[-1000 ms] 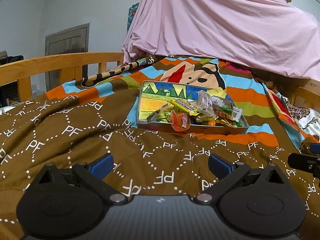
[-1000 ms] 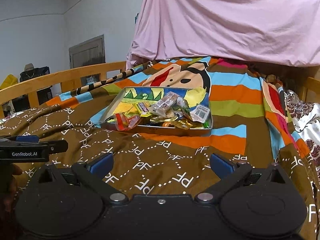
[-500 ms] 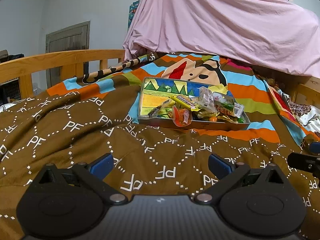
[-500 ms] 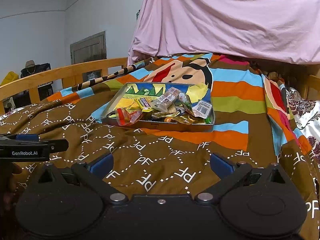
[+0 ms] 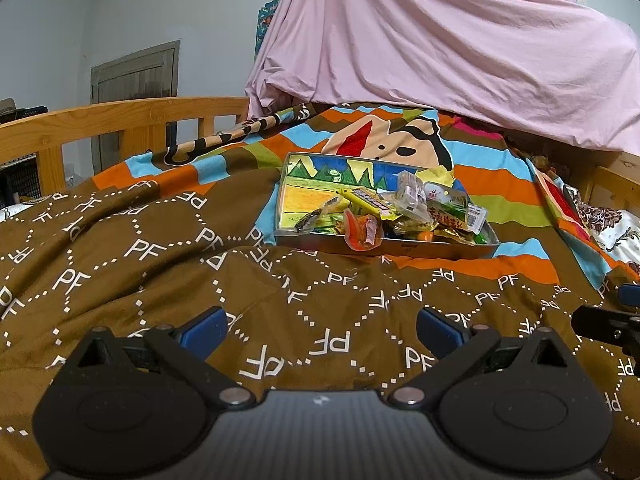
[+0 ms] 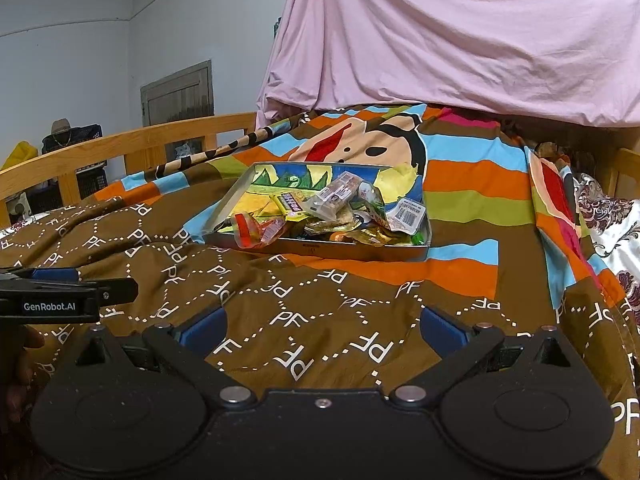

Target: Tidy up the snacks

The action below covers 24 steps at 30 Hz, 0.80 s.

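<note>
A shallow metal tray [image 5: 400, 249] heaped with wrapped snacks [image 5: 404, 212] sat on a bed, resting where a brown blanket [image 5: 160, 264] printed with "PF" met a bright striped cartoon cover [image 5: 480, 184]. The packets crowded the tray's right half, leaving its painted bottom bare on the left; a red-and-orange packet [image 5: 362, 232] hung over the near rim. Both sets of tongs hovered low over the brown blanket, well short of the tray. The left tongs [image 5: 322, 326] were spread wide with nothing between the blue pads [image 5: 202, 328], and the right tongs [image 6: 324, 324] were likewise wide and empty. In the right wrist view the left tongs' black body, marked "GenRobot.AI", showed at the left edge with part of a hand [image 6: 18, 364] below it. A pink sheet [image 5: 440, 40] draped the space behind the bed, and a wooden rail [image 5: 120, 116] ran along the left side.
</note>
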Motion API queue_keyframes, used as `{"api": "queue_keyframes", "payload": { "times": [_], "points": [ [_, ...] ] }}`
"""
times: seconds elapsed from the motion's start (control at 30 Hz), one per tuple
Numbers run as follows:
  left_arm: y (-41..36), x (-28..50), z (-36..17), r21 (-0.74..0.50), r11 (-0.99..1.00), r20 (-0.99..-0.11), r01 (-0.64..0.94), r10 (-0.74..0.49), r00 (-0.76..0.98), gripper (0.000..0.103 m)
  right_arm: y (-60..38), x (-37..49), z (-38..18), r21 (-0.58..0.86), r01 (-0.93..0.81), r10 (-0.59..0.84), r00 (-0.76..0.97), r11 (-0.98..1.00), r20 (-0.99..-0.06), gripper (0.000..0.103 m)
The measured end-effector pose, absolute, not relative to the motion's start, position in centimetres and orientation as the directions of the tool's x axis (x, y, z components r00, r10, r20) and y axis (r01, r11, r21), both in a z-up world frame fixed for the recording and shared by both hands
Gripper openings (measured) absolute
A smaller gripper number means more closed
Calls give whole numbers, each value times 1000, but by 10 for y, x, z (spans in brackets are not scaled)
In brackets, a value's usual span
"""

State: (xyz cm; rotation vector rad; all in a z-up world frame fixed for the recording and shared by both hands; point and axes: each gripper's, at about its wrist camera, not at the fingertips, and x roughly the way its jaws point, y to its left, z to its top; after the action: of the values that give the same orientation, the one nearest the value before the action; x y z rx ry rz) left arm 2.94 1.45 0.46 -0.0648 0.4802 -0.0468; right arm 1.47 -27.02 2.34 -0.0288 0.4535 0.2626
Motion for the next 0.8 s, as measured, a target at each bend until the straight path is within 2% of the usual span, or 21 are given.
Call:
{"api": "queue_keyframes", "payload": {
  "times": [0.8],
  "points": [
    [13,27,3,-78,997,-458,26,-59,887,103,-269,14,22,33,-257,245,865,966,-439,102]
  ]
}}
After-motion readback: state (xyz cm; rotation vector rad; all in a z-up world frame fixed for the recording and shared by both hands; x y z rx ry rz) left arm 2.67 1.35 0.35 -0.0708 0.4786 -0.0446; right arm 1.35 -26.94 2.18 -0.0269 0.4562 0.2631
